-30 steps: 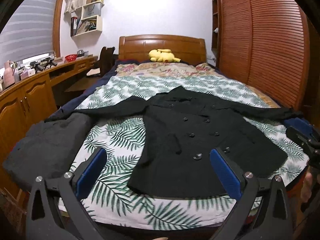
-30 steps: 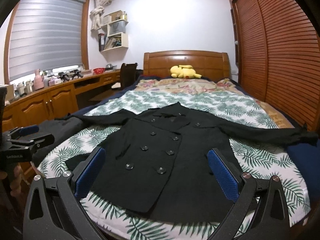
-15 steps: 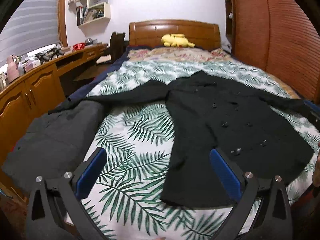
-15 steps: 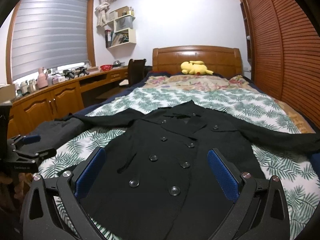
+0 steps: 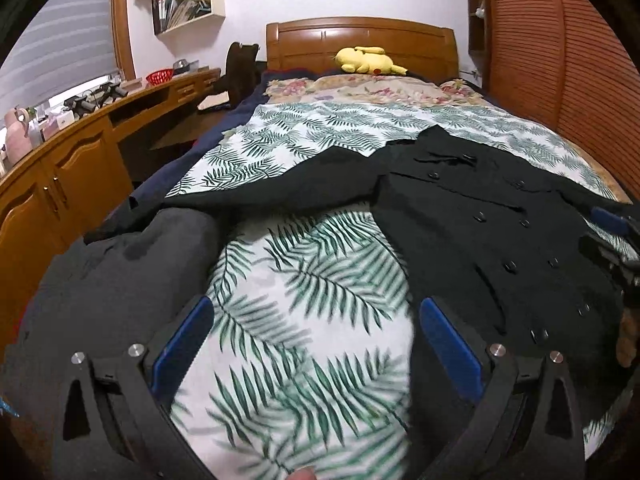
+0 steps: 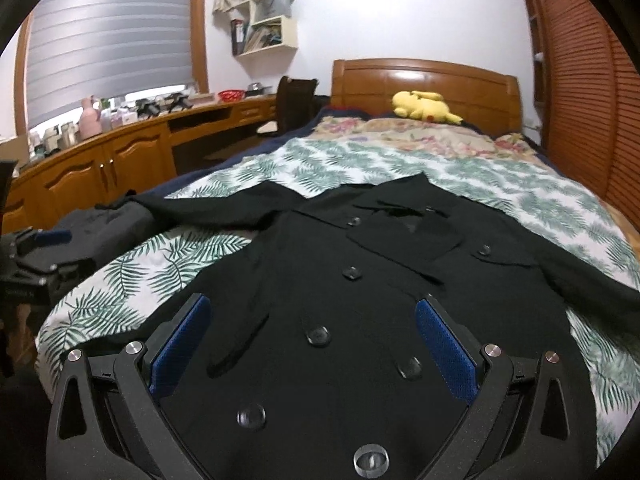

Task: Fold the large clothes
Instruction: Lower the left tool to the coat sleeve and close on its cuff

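No readable writing anywhere; shelf labels too blurred. Wooden bed with palm-leaf print bedspread [image 6: 360, 160] fills the room's middle, louvred wooden wardrobe doors [image 6: 580, 80] on one side, long wooden desk with cupboards [image 6: 120, 160] under the blinds on the other. Black double-breasted button coat [image 6: 360, 280] lies flat, front up, sleeves spread. Folded dark grey garment [image 5: 120, 272] beside its sleeve. Yellow plush toy [image 6: 424, 106] at headboard. My left gripper [image 5: 316, 320] gapes wide over bare bedspread, empty; my right gripper [image 6: 312, 320] equally wide over the coat's buttons, empty.
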Tool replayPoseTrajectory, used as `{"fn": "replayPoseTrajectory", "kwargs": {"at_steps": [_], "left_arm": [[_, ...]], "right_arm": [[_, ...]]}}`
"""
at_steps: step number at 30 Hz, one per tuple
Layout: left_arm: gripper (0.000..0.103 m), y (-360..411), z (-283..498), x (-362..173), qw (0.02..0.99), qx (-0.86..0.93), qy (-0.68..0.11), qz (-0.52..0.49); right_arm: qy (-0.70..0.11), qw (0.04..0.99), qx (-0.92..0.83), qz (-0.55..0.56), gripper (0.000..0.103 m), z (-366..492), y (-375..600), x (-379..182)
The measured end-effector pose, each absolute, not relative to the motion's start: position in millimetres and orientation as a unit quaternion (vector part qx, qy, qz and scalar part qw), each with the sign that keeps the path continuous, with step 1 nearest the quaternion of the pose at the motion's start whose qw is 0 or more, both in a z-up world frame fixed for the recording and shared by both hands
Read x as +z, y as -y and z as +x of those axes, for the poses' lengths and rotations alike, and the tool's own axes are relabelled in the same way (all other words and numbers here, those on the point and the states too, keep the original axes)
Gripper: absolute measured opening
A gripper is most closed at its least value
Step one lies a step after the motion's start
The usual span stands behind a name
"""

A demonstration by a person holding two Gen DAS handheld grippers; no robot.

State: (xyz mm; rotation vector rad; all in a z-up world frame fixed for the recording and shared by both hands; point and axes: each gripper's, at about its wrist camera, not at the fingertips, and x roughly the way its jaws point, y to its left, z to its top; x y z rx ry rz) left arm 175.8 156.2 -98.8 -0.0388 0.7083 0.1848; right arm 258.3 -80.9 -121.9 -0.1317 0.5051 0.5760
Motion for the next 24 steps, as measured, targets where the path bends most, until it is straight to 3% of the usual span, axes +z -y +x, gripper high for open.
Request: {"fn": "replayPoseTrajectory", "kwargs": {"at_steps": [15, 24], "left_arm": [[0.103, -275.9, 267.0, -88.3, 0.91, 0.119, -0.378, -0.122], [0.085, -343.4, 304.6, -111.5, 0.881, 0.155, -0.405, -0.191]], "right_arm": [[-0.29, 0.903, 0.302, -0.092, 0.103, 297.3, 62.1, -163.8], [-0.293, 0.902, 0.3, -0.108, 0.103, 295.6, 56.2, -169.2]]}}
